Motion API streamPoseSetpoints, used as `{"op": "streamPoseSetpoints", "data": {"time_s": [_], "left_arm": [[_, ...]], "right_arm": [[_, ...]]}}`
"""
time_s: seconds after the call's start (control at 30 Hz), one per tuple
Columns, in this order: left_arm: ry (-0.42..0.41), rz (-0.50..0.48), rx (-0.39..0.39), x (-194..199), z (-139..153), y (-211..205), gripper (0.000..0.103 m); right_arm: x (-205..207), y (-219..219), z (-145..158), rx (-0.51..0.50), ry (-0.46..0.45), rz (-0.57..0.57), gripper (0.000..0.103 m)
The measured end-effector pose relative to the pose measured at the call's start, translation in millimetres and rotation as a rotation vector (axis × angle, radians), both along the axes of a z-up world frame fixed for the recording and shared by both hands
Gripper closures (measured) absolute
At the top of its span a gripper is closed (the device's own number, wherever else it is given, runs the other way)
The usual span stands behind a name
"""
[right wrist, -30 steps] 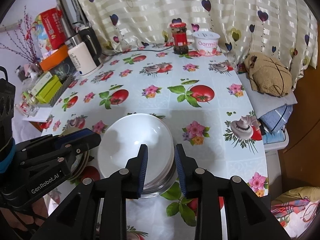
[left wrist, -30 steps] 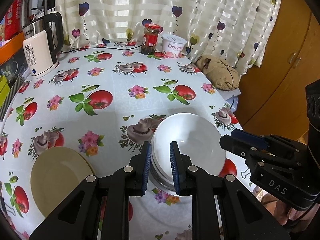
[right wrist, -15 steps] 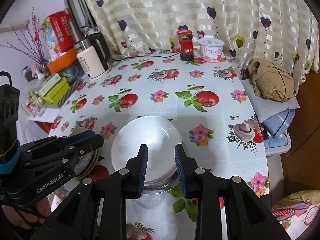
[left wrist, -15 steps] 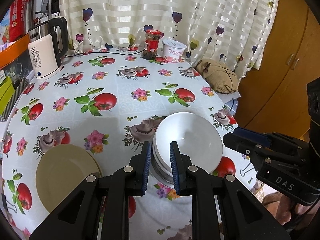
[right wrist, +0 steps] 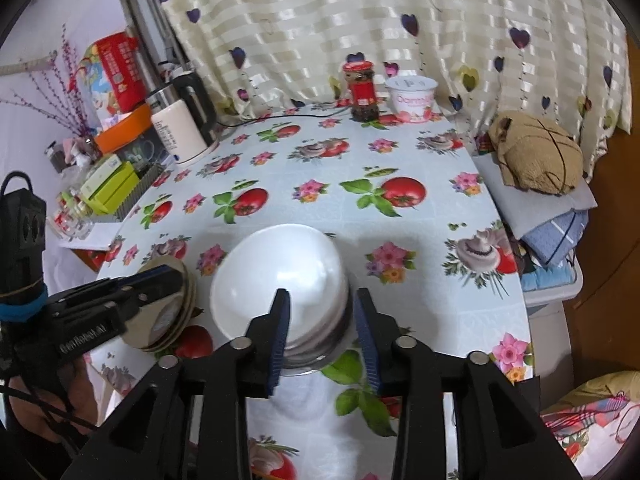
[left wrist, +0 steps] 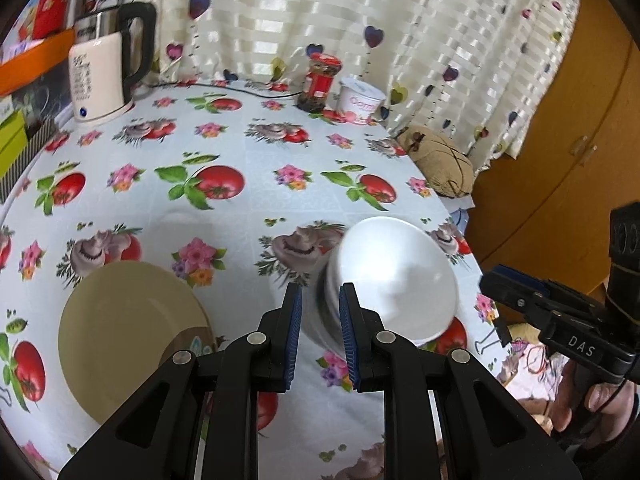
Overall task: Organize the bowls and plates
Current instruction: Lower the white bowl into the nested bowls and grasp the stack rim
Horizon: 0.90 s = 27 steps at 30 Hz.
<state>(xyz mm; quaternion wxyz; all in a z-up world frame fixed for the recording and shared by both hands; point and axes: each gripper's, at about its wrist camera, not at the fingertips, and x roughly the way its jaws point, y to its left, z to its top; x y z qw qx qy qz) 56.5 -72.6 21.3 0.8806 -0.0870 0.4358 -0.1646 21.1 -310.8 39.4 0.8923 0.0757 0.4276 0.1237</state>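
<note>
A stack of white bowls (left wrist: 392, 276) stands on the patterned tablecloth near the table's right front; in the right wrist view the stack (right wrist: 280, 280) rests on a metal bowl. A stack of tan plates (left wrist: 128, 336) lies left of it, and shows in the right wrist view (right wrist: 168, 316). My left gripper (left wrist: 320, 336) is open and empty, just in front of the bowls' left side. My right gripper (right wrist: 322, 336) is open, jaws on either side of the bowls' near rim, holding nothing.
A white kettle (left wrist: 104, 72), a red-lidded jar (left wrist: 318, 84) and a yogurt tub (left wrist: 360, 100) stand at the table's back by the curtain. Boxes and glasses (right wrist: 104, 188) crowd the left. A brown bundle (right wrist: 536, 152) lies past the right table edge.
Both grippers have drawn back and up from the bowls. The left one has shifted left, off the bowl rim. The right jaws have opened wider.
</note>
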Motion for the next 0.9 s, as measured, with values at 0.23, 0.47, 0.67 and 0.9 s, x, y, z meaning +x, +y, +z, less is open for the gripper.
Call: {"op": "streamPoseSetpoints", "data": {"time_s": [0.23,0.47,0.67,0.9], "left_arm": [[0.065,0.010,-0.053,10.0,-18.1,11.4,0.083],[0.121,-0.005,-0.081,16.6,-33.1,12.6,0.083],[0.164,-0.021,-0.081,23.7,-45.1,8.0,0.083],[0.200,-0.035,-0.114,30.9,-53.0,5.9,0.083]], "right_arm": [[3.8,-19.5,-16.3,0.033,0.035,-0.034,0.067],[9.0,-25.0,-34.7,0.076,0.083,-0.037,0.069],[14.7,-29.6,-51.4,0.101,0.128,-0.055,0.077],[22.8,-21.1,-67.6,0.112,0.177,-0.027,0.081]]}}
